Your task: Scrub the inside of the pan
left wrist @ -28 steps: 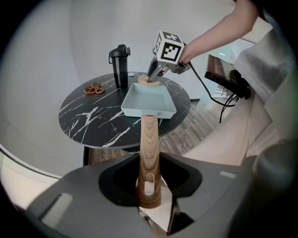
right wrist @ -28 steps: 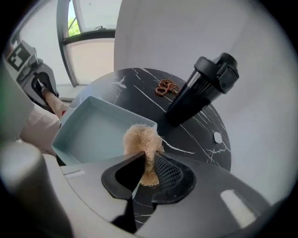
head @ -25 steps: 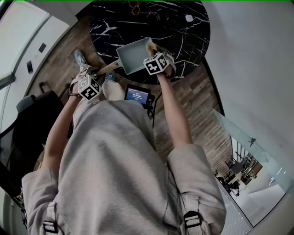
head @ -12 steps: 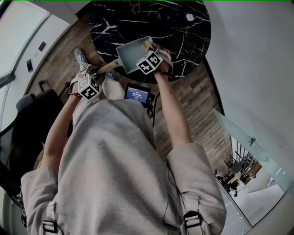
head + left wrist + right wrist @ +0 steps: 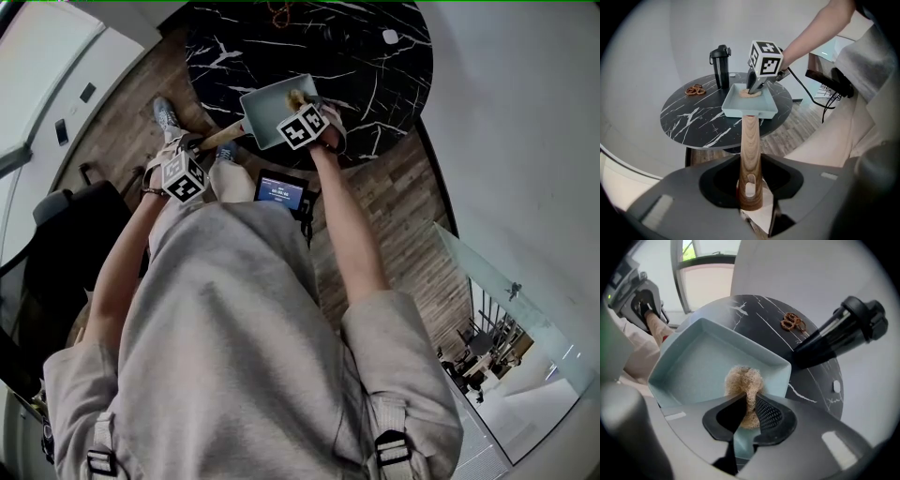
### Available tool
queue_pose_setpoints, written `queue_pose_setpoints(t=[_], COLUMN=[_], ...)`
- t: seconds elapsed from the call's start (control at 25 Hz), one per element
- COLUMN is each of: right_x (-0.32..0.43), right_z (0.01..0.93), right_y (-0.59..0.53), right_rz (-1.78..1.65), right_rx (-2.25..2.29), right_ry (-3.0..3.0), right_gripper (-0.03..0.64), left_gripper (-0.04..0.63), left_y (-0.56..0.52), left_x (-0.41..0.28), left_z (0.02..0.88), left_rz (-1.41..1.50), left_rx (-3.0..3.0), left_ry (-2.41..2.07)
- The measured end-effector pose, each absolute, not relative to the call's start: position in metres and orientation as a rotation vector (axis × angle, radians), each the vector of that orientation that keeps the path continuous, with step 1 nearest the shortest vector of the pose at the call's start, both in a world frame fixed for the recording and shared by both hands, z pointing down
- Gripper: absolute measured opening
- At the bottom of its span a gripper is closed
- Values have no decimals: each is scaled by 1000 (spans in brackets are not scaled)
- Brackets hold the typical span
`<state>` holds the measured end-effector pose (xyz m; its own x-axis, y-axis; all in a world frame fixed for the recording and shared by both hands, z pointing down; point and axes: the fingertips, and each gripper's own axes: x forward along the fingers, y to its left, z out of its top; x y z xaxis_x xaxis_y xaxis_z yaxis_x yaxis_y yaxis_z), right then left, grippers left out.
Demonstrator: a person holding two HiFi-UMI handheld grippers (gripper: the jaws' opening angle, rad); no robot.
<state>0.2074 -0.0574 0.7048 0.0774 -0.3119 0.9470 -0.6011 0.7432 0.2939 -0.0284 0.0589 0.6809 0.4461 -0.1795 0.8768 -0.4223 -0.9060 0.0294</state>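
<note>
The light blue pan point(image 5: 267, 111) sat near the edge of the round black surface point(image 5: 375, 56). Its wooden handle point(image 5: 750, 140) stuck out past that edge. The left hand-held gripper point(image 5: 750, 194) was closed on the end of the handle, with one jaw on each side. The right hand-held gripper point(image 5: 746, 404) pointed down into the pan. Its jaws pinched a fuzzy tan scrubber point(image 5: 742, 380), and the scrubber touched the pan's floor near one wall. A tall black bottle point(image 5: 721, 65) stood on the surface behind the pan. A small brown twisty thing point(image 5: 695, 89) lay near the bottle.
</note>
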Motion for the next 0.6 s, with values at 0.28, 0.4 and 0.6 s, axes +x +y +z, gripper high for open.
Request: queue_pose_setpoints(t=[0.28, 0.4, 0.6], right_x=[200, 194, 179], right_z=[706, 707, 707], right_y=[-51, -45, -36], right_rz=[523, 581, 640], right_rx=[767, 747, 712], right_ry=[-1583, -1594, -1618], right_gripper=[74, 74, 75], left_gripper=[135, 135, 132], left_y=[58, 58, 58], left_x=[-28, -27, -27], left_z=[683, 685, 688], left_rz=[1446, 1441, 1432], left_rx=[2458, 2454, 2447], left_ry=[-546, -562, -566])
